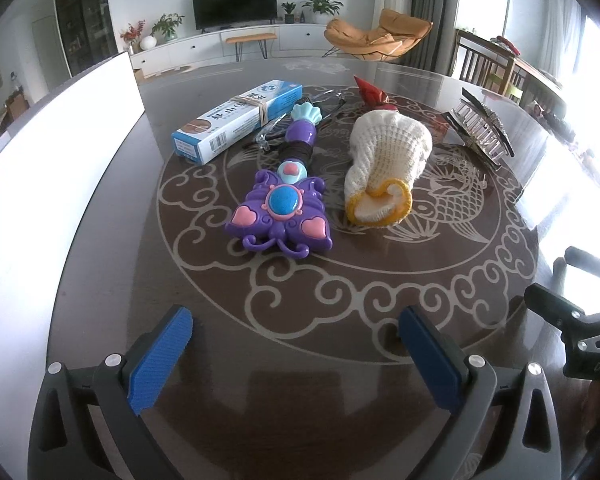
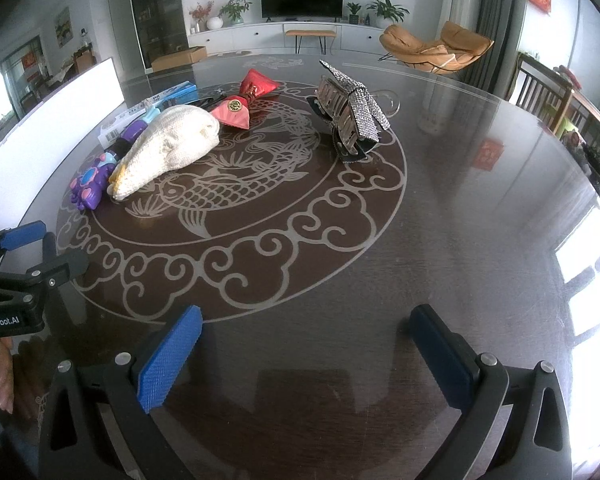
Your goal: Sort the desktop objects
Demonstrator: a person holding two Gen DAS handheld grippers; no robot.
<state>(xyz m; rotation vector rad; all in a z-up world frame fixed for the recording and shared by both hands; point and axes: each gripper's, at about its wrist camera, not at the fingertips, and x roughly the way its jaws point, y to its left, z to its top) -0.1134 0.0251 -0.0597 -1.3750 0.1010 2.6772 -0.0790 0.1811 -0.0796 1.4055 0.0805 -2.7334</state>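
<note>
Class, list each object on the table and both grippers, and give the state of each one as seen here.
left gripper: open, holding nothing
right gripper: open, holding nothing
butterfly wand: lying flat, handle over the glasses
glasses: folded, partly hidden
blue box: closed, rubber-banded
knit glove: lying crumpled
red pouch: lying on its side
hair claw: closed, teeth meshed

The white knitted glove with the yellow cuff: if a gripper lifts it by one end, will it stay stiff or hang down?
The white knitted glove with the yellow cuff is soft yarn lying slumped in a lump on the dark glass table, so it would probably droop. It looks light, and the ribbed knit should grip well. Pushed, it may bunch up rather than slide cleanly.
</note>
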